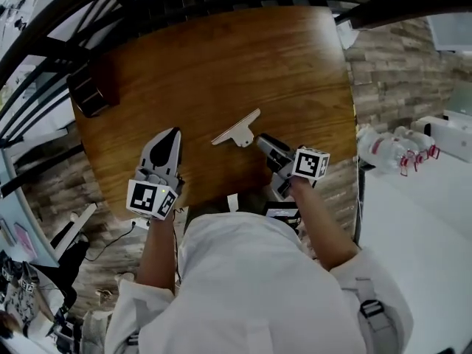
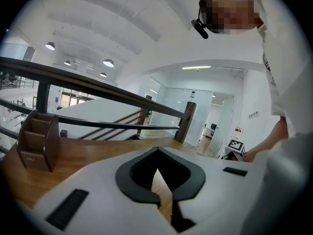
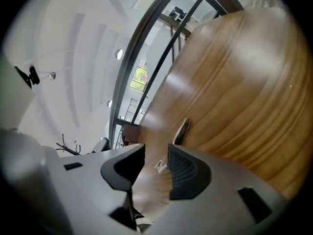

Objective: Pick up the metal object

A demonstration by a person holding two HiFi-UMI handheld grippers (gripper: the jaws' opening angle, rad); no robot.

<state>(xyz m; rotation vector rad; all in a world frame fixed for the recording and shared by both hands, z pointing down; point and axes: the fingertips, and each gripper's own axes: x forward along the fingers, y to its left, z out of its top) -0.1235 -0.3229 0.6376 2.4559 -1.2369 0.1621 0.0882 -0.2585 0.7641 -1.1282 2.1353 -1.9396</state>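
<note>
The pale, flat, T-shaped metal object (image 1: 237, 130) lies on the brown wood-grain surface (image 1: 295, 57) near its middle, and nothing grips it. The right gripper (image 1: 262, 141) sits just beside its near end, jaws spread wide and aimed at it. That fits either an approach or a release. The left gripper (image 1: 174, 133) rests well apart, jaws closed on nothing; judged idle. A dark brown wooden holder (image 1: 90, 94) occupies the far left corner. A black railing (image 1: 147, 2) borders the surface, and a plank-pattern floor (image 1: 398, 72) lies beyond.

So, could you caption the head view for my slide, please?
Open right gripper beside a metal piece on the wooden table.
</note>
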